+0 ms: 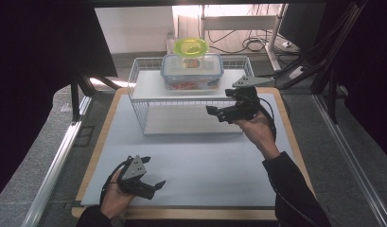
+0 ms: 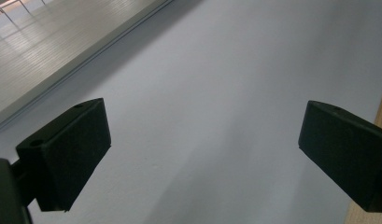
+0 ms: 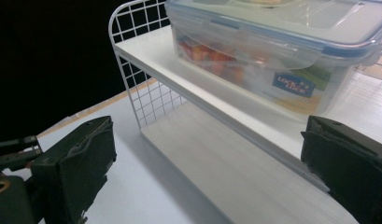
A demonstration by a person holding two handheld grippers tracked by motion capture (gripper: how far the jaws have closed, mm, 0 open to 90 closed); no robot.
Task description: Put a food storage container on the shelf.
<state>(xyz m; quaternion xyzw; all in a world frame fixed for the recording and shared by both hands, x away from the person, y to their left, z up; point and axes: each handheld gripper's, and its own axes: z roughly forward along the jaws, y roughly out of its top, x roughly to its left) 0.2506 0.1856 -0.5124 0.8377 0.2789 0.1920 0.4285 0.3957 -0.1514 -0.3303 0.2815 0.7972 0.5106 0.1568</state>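
Note:
A white wire rack (image 1: 139, 101) with two shelves stands at the back middle of the table. On its upper shelf sits a clear food box (image 1: 192, 72) with a blue-rimmed lid, and a round yellow-green container (image 1: 191, 47) rests on top of it. My right gripper (image 1: 217, 113) hovers open in front of the rack's right half, pointing left, just below the box. The right gripper view has the box (image 3: 272, 51) and the rack (image 3: 132, 65) close ahead of the open right gripper (image 3: 207, 154). My left gripper (image 1: 153, 172) rests open near the front left; between its jaws (image 2: 202, 135) is bare mat.
A pale grey mat (image 1: 205, 165) covers the wooden table (image 1: 288, 127). The rack's lower shelf (image 1: 181, 120) holds nothing. Dark curtains hang on both sides, and metal rails (image 1: 54, 161) run along the table's left and right. Cables lie on the floor behind.

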